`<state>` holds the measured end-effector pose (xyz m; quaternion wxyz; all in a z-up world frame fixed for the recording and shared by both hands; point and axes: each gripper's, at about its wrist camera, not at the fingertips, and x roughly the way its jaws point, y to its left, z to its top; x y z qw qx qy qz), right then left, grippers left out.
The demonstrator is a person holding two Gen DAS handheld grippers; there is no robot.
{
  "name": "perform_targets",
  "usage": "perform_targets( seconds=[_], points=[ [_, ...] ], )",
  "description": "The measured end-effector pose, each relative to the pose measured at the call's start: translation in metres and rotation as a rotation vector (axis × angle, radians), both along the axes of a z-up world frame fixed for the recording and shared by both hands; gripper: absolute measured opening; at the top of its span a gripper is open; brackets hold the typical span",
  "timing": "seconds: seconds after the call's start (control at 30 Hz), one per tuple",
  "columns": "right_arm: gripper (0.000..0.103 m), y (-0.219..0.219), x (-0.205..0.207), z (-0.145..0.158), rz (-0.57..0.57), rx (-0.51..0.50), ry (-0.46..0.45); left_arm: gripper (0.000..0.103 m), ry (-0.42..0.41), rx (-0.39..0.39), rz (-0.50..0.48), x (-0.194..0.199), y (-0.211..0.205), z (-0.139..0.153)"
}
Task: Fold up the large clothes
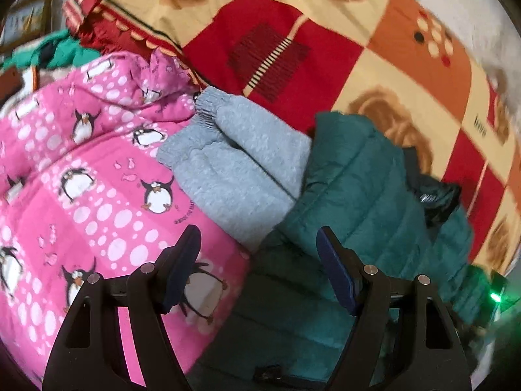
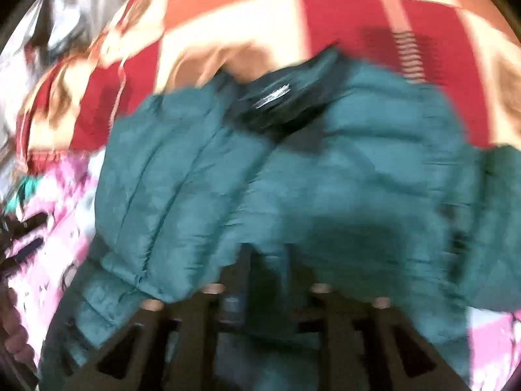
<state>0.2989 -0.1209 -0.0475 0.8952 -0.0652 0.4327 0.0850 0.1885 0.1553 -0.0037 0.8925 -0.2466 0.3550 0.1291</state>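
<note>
1. Teal puffer jacket [image 1: 368, 195] lies bunched on the patchwork bedspread [image 1: 374, 49], against the grey sweatshirt [image 1: 234, 163]; it could spring unfolded.
2. Left tongs [image 1: 257, 254] gape empty; right tongs [image 2: 263, 260] too blurred to tell, may snag it.

We see a teal puffer jacket [image 1: 368, 179] lying rumpled on the bed, its dark collar lining showing, a grey sweatshirt [image 1: 237, 166] overlapping its edge beside a pink penguin garment [image 1: 97, 169].
</note>
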Motion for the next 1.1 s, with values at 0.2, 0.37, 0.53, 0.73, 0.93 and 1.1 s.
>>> perform_targets(
  seconds=[0.2, 0.37, 0.53, 0.73, 0.93, 1.1],
  points=[
    [0.077, -0.017, 0.005, 0.001, -0.102, 0.035, 0.049, 0.074, 0.038, 0.033, -0.019, 0.007, -0.004, -0.007],
    [0.077, 0.004, -0.028, 0.046, -0.033, 0.067, -0.133, 0.074, 0.037, -0.009, -0.027, 0.001, -0.007, -0.010],
    [0.077, 0.046, 0.001, 0.031, 0.017, 0.152, -0.082, 0.074, 0.029, -0.017, -0.044, -0.001, -0.008, -0.009],
    [0.078, 0.055, 0.026, 0.003, -0.033, 0.072, -0.024, 0.074, 0.023, -0.028, -0.066, 0.008, -0.006, -0.007],
    [0.078, -0.031, -0.030, 0.039, -0.075, 0.020, -0.104, 0.074, 0.051, -0.031, -0.105, 0.010, -0.015, -0.013],
    [0.078, -0.151, -0.097, 0.051, -0.196, -0.032, -0.145, 0.074, 0.080, -0.013, -0.170, 0.011, -0.032, -0.020]
  ],
)
